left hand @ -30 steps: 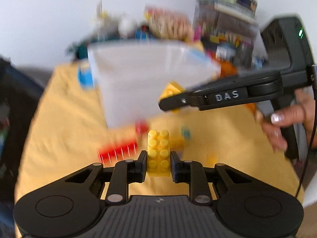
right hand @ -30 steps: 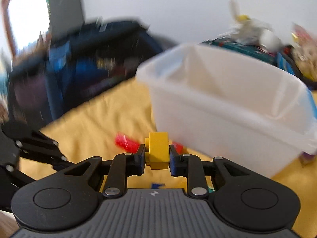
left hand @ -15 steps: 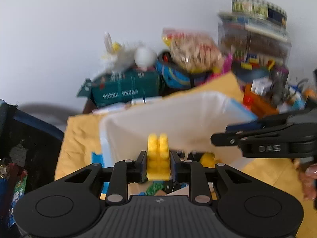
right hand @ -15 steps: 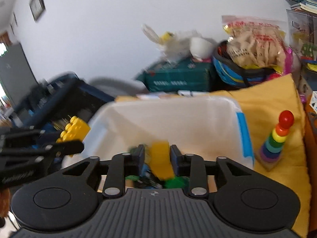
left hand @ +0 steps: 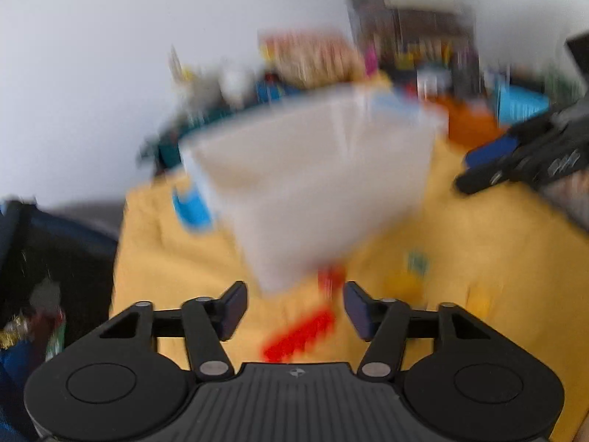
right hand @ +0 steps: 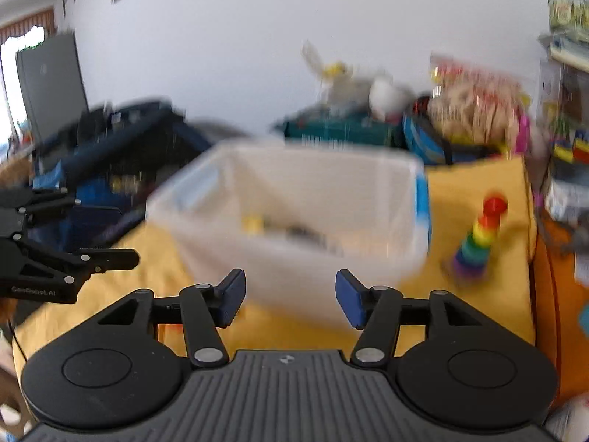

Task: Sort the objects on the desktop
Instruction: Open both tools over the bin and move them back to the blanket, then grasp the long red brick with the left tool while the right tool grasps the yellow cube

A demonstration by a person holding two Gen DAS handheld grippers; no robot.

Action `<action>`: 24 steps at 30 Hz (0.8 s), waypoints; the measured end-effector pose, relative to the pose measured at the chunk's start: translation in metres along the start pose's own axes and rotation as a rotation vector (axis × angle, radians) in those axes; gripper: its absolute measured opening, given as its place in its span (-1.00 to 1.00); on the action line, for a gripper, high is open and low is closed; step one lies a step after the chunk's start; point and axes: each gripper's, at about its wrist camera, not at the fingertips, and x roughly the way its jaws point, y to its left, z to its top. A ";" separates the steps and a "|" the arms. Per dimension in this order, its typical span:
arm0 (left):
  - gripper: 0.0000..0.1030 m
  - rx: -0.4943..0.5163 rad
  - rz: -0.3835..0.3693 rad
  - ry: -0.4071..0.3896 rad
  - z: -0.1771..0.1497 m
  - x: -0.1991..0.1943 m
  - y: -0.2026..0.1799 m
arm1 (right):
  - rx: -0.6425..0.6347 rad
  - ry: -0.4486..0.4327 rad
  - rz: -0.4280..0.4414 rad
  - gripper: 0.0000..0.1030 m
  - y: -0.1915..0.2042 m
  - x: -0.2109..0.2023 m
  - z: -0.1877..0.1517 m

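I hold a hand-held gripper in each hand over a surface (right hand: 475,294) covered in yellow cloth. My left hand-held gripper (left hand: 294,307) is spreading its jaws wide with nothing between them; my right hand-held gripper (right hand: 291,300) is doing the same and is also empty. Both views are smeared by motion.

A translucent white bin (right hand: 294,258) with blue handles sits in the middle of the surface, just beyond my right jaws. Inside it I can make out a small yellow block (right hand: 252,223) among darker pieces too blurred to name. In the left view the bin's near corner (left hand: 294,228) looms close above my open jaws.

Loose toys wait to be sorted. A red block (left hand: 300,335) lies on the cloth right in front of my left jaws, with another red piece (left hand: 329,280) against the bin's near corner. A small yellow piece (left hand: 403,281) sits to the right of those. A rainbow stacking toy (right hand: 478,237) stands upright on the right, beside the bin.

Risks, as I judge them: moving this fast, my left jaws could knock the bin's corner and shove it, or skid the red block away instead of closing on it. My two tools are near each other and might collide over the bin. A sweep on the right could topple the stacking toy.
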 end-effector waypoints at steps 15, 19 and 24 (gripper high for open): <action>-0.30 0.386 -0.009 0.129 -0.016 0.068 -0.020 | 0.093 0.172 -0.017 0.09 0.002 0.013 -0.052; -0.30 0.209 -0.095 0.146 -0.015 0.051 -0.012 | 0.025 0.203 -0.036 0.08 0.013 0.015 -0.069; -0.42 -0.100 -0.221 0.166 -0.016 0.019 -0.002 | 0.000 0.240 -0.004 0.08 0.025 0.018 -0.083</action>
